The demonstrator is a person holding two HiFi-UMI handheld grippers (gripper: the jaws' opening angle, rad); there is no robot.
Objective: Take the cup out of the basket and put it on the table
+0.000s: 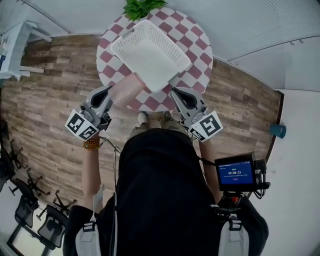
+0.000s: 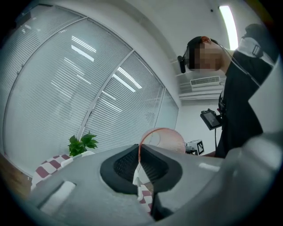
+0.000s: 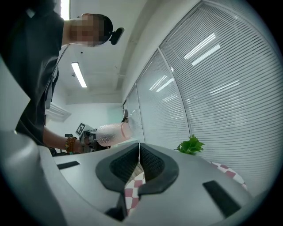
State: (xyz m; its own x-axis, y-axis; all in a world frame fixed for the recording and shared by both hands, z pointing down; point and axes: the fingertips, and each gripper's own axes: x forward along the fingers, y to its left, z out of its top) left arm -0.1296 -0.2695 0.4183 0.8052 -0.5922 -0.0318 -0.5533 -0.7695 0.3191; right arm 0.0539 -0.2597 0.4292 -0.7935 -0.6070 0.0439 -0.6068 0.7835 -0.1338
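Note:
A pink translucent cup (image 1: 125, 90) lies on its side in the air at the near left edge of the round checked table (image 1: 195, 40). My left gripper (image 1: 114, 93) is shut on the cup; its pads (image 2: 150, 165) pinch the thin wall of the cup (image 2: 164, 137) at the rim. The white mesh basket (image 1: 150, 52) sits on the table just beyond. My right gripper (image 1: 176, 91) is by the basket's near corner, with its jaws closed together (image 3: 139, 152). Whether they touch the basket I cannot tell. The right gripper view shows the cup (image 3: 110, 133) off to the left.
A green potted plant (image 1: 140, 7) stands at the table's far edge, against the window blinds (image 2: 66, 88). A small monitor (image 1: 235, 172) hangs at the person's right hip. A white stand (image 1: 15, 47) is at the far left, office chairs (image 1: 30, 200) at the near left.

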